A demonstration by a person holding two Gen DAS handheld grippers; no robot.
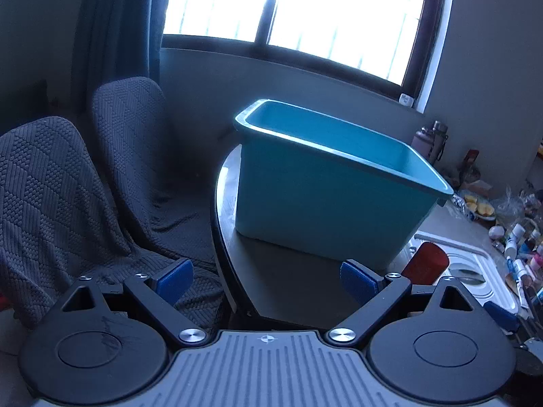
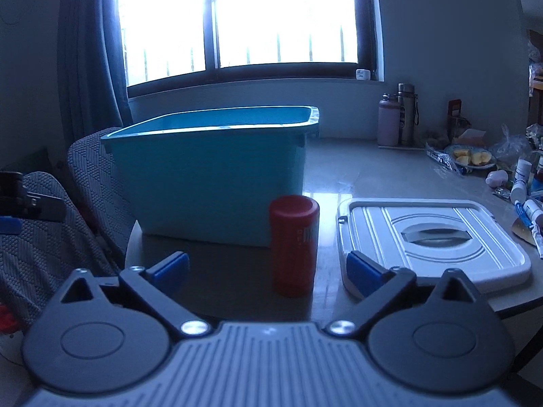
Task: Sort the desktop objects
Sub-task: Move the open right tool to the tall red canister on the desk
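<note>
A teal plastic bin [image 1: 325, 196] stands on the table's left end; it also shows in the right wrist view [image 2: 210, 176]. A red cylindrical canister [image 2: 293, 244] stands upright in front of the bin, beside a white lid [image 2: 437, 237]. My right gripper [image 2: 268, 271] is open, just short of the canister, which sits between the lines of its blue pads [image 2: 364, 273]. My left gripper [image 1: 266, 281] is open and empty, over the table's left edge, facing the bin. The canister [image 1: 426, 264] and lid [image 1: 475, 271] show at the right of the left wrist view.
Two chairs with dark knitted covers [image 1: 68, 196] stand left of the table. Flasks [image 2: 397, 118], a plate of fruit [image 2: 471, 159], small bottles and tubes [image 2: 526, 190] crowd the table's right side. A bright window [image 2: 237, 20] is behind.
</note>
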